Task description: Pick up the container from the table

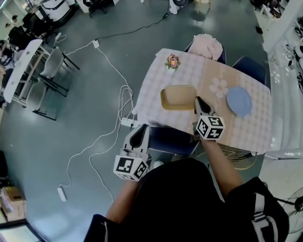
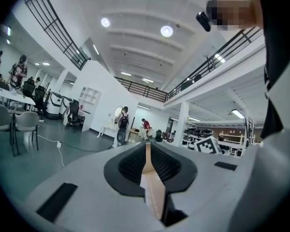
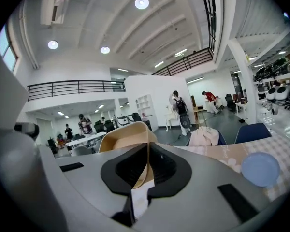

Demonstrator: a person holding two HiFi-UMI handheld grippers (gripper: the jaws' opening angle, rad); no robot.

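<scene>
The container (image 1: 178, 97) is a tan, shallow rectangular tray over the checked table (image 1: 156, 92). My right gripper (image 1: 197, 102) is shut on its right rim. In the right gripper view the tray's thin wall (image 3: 128, 137) runs between the black pads (image 3: 162, 166), and the tray stands up against the hall behind it, seemingly off the cloth. My left gripper (image 1: 141, 131) hangs off the table's near-left edge, well apart from the tray. In the left gripper view its jaws (image 2: 147, 149) stand together and point level into the hall, and I see nothing held.
A blue plate (image 1: 239, 101) lies on the table right of the tray, also in the right gripper view (image 3: 260, 168). A small flower ornament (image 1: 172, 61) stands at the far edge. A pink cloth (image 1: 208, 45) drapes a chair behind. White cables (image 1: 111, 120) trail across the floor at left.
</scene>
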